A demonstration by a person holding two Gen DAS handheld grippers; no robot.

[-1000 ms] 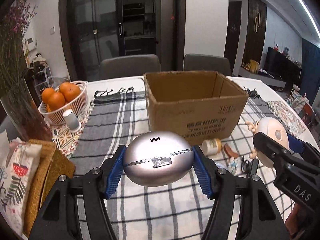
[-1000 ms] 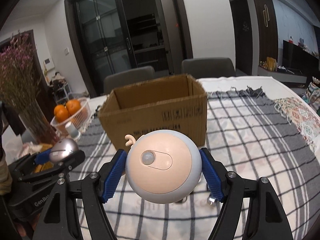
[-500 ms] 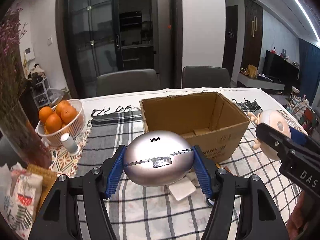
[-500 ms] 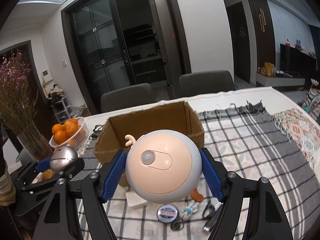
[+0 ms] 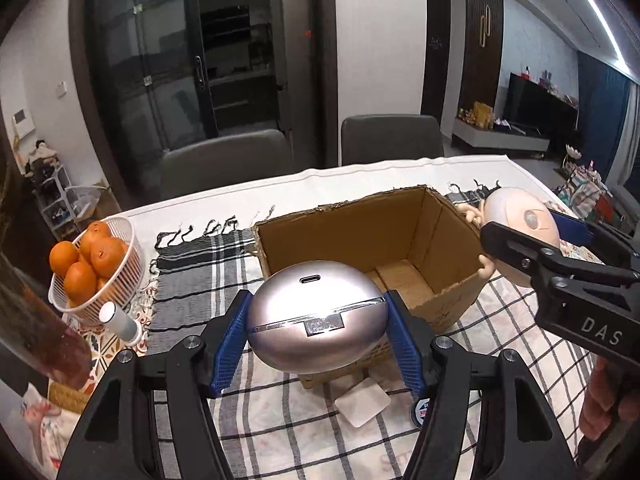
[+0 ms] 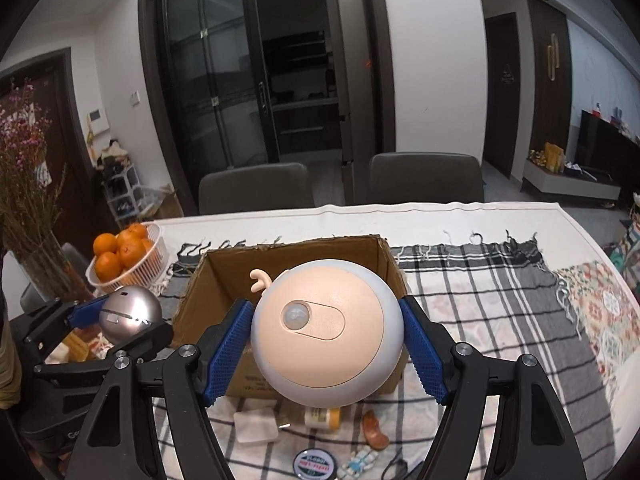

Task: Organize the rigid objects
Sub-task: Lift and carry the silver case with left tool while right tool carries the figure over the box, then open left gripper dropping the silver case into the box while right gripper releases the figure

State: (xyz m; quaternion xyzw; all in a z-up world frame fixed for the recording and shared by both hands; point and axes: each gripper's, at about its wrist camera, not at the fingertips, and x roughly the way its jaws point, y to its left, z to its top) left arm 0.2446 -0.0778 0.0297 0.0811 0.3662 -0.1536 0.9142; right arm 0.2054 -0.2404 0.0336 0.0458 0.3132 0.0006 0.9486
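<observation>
My left gripper (image 5: 318,330) is shut on a silver egg-shaped case (image 5: 316,316), held above the table at the near left corner of an open cardboard box (image 5: 416,236). My right gripper (image 6: 326,344) is shut on a round peach-and-white night light (image 6: 326,332), held above the box's near edge; the box also shows in the right wrist view (image 6: 224,272). The night light shows in the left wrist view (image 5: 520,220) at the box's right side. The case shows in the right wrist view (image 6: 128,312) at the left. The box looks empty inside.
On the checked cloth in front of the box lie a white square pad (image 6: 256,426), a small bottle (image 6: 322,416), a round tin (image 6: 314,466) and small trinkets (image 6: 374,434). A white basket of oranges (image 5: 120,272) and a vase with dried flowers (image 6: 36,240) stand at the left.
Both grippers rose with their objects and moved toward the box. The views now look down into the box's open top.
</observation>
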